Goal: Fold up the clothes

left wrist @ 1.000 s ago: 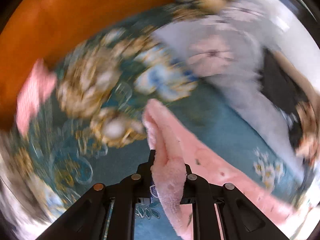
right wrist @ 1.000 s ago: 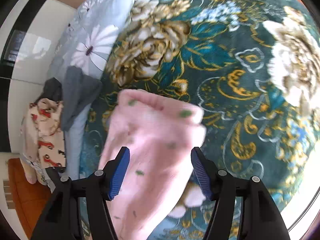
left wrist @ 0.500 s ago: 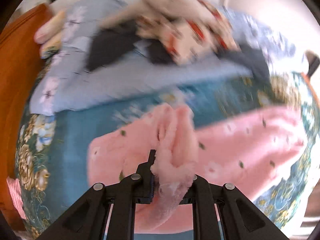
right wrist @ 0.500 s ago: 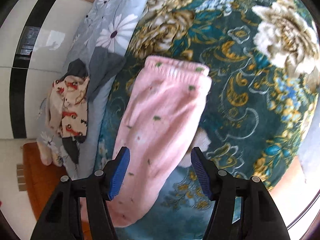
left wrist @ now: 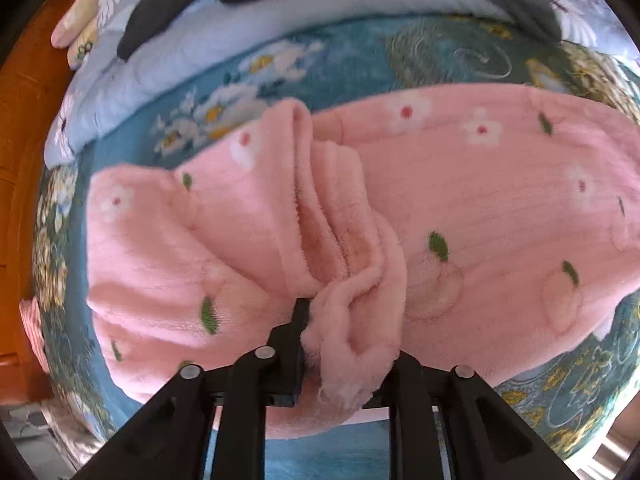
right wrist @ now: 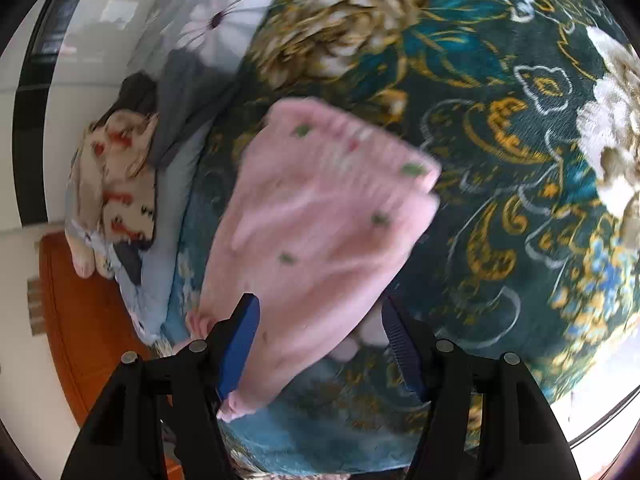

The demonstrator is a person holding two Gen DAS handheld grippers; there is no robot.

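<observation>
Garment: the pink fleece garment (left wrist: 460, 208) lies spread across the teal floral blanket (left wrist: 360, 56) on the bed, one end doubled back over the rest.
Change: a second ago the gathered edge was being carried through the air over the blanket; it has since been brought across and laid on top of the garment's own body.
Left hand-held gripper (left wrist: 344, 344): pointed down at the garment, jaws opening, with the bunched edge (left wrist: 352, 320) still between them; the grip is being let go.
Right hand-held gripper (right wrist: 318, 344): spread wide and empty, held above the garment's near end (right wrist: 320, 220) without touching it, as it was a second ago.
Meaning for the task: one fold seems just completed; smoothing or a second fold is probably next.
Elsewhere: other clothes (right wrist: 116, 184) are piled by the pillows, unfolded.
</observation>
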